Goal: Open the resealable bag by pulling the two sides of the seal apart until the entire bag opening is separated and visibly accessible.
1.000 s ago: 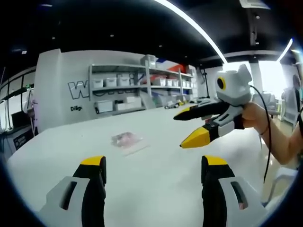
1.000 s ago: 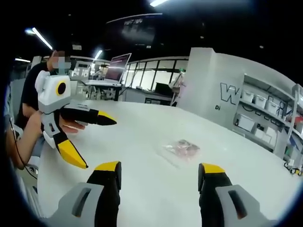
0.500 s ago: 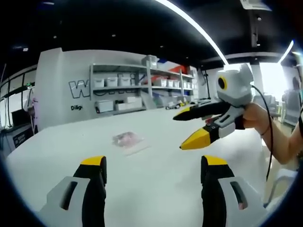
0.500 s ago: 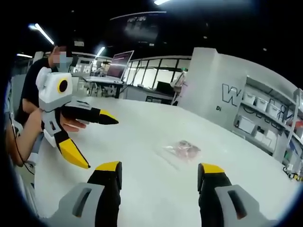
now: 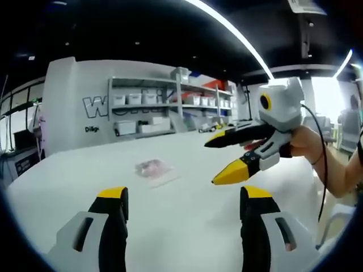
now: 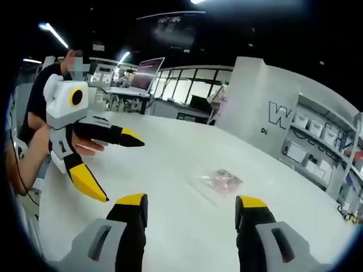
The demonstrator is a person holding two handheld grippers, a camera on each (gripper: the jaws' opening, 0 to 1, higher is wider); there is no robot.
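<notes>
The left tongs [image 5: 180,199] have two black jaws capped with yellow tips, set on pale grey bodies with slotted openings. The right tongs [image 6: 189,207] are built the same. Seen from the side, the right tongs show a white housing, grey linkages, and long tapering jaws, black with yellow ends. A thin black cable [image 5: 321,170] trails from them. The person wears a black short-sleeved top [image 6: 39,96].

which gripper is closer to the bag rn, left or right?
Cannot tell for sure. Both grippers, left and right, hang open above the white table, short of the resealable bag, which lies flat, untouched, roughly centred ahead of each.
</notes>
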